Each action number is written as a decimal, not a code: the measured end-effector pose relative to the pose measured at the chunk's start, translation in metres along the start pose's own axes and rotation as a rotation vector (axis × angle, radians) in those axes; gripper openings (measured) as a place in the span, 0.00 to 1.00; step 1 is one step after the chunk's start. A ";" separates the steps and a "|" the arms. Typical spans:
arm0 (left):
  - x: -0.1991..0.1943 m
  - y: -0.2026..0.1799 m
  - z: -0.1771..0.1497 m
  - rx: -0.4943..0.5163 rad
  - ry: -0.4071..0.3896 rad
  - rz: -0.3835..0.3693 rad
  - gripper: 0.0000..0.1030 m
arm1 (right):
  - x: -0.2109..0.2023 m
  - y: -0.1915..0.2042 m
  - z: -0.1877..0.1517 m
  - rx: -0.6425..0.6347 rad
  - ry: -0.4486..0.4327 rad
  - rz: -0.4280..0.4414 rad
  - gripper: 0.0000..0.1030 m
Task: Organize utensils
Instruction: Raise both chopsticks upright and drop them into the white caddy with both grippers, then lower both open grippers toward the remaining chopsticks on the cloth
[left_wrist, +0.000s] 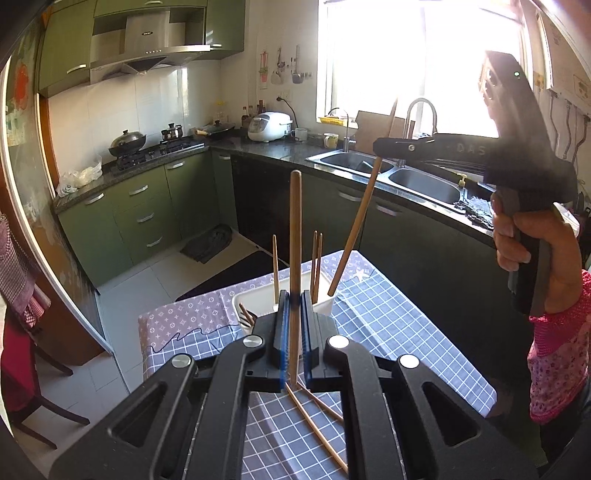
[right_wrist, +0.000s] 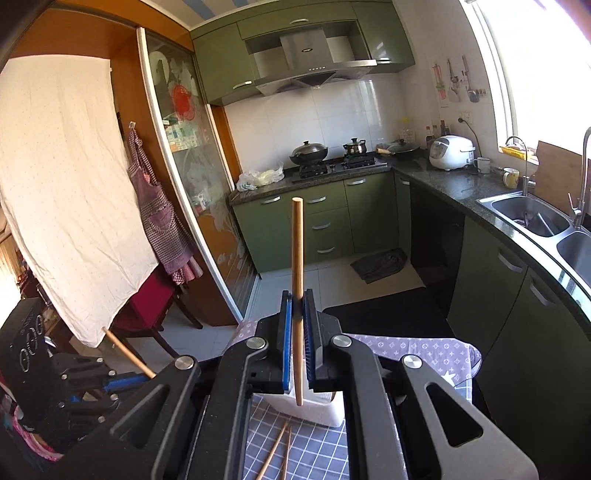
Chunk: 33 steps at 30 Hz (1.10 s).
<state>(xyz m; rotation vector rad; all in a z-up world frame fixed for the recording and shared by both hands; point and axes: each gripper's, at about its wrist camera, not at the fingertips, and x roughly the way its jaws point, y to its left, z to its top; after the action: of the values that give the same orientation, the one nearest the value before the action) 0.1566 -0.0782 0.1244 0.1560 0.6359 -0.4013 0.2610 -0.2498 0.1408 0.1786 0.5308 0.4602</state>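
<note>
In the left wrist view my left gripper (left_wrist: 294, 301) is shut on a wooden chopstick (left_wrist: 295, 229) that stands upright between its blue pads. Behind it a white utensil holder (left_wrist: 324, 305) sits on the checked tablecloth (left_wrist: 388, 332) with several chopsticks (left_wrist: 316, 258) standing in it. At the upper right a hand carries my right gripper (left_wrist: 384, 147), shut on a second chopstick (left_wrist: 354, 225) that slants down toward the holder. The right wrist view shows that gripper (right_wrist: 297, 301) clamping its chopstick (right_wrist: 297, 251) above the holder (right_wrist: 317, 411). My left gripper (right_wrist: 142, 378) shows at the lower left.
Loose chopsticks (left_wrist: 314, 424) lie on the cloth near me, also visible as loose chopsticks (right_wrist: 277, 452) below the holder. Beyond the table are green cabinets (left_wrist: 140, 218), a stove with pots (left_wrist: 127, 142) and a double sink (left_wrist: 421, 182). A chair (left_wrist: 22, 354) stands at left.
</note>
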 end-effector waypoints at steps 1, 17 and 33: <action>0.000 0.000 0.003 0.001 -0.008 0.002 0.06 | 0.005 -0.002 0.004 0.000 -0.001 -0.014 0.07; 0.022 0.019 0.057 -0.064 -0.099 0.059 0.06 | 0.091 -0.020 -0.063 -0.050 0.173 -0.069 0.10; 0.091 0.033 0.038 -0.105 0.023 0.070 0.06 | 0.017 -0.023 -0.152 -0.064 0.216 -0.008 0.10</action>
<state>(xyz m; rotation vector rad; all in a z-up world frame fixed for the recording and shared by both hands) 0.2576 -0.0864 0.0996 0.0832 0.6707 -0.2980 0.2031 -0.2548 -0.0026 0.0659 0.7269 0.4911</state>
